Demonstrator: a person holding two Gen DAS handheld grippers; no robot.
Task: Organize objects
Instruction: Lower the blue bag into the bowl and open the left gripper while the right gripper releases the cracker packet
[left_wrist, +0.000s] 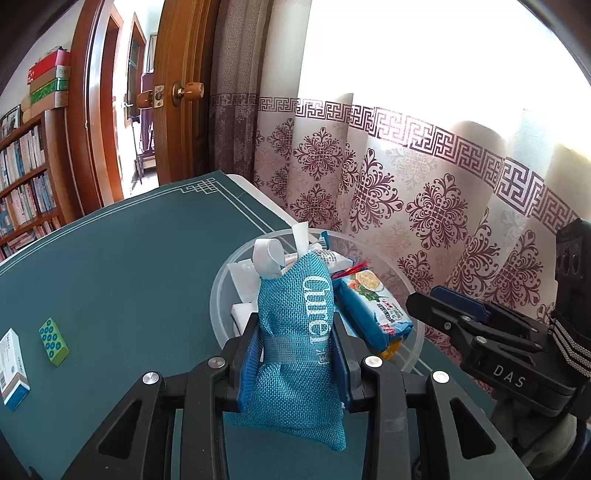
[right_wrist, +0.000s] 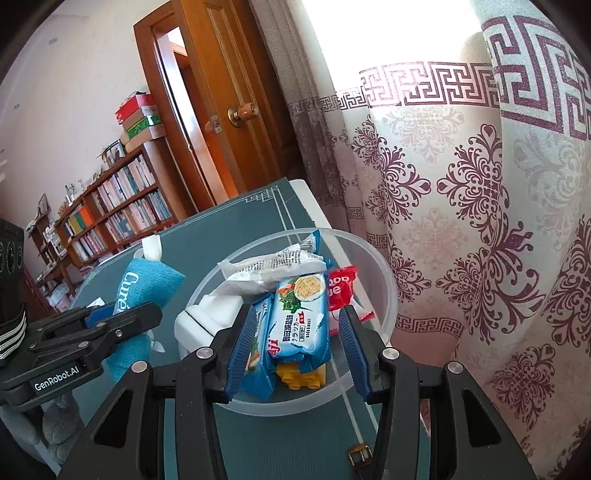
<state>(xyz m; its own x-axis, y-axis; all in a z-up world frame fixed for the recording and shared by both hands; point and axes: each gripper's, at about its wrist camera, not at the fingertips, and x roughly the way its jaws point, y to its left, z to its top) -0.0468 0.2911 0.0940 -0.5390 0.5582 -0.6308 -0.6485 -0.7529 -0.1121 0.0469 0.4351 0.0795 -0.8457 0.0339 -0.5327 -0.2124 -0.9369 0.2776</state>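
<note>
One pouch pinched by left gripper; right gripper spread over one bowl.

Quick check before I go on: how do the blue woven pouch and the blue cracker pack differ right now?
The blue woven pouch is clamped in the left claw, outside the clear bowl; the blue cracker pack lies loose in that bowl between the open right claw's fingers. The pouch is coarse fabric with a white ribbon loop; the pack is glossy printed plastic picturing crackers. Both are blue and soft-sided.
</note>
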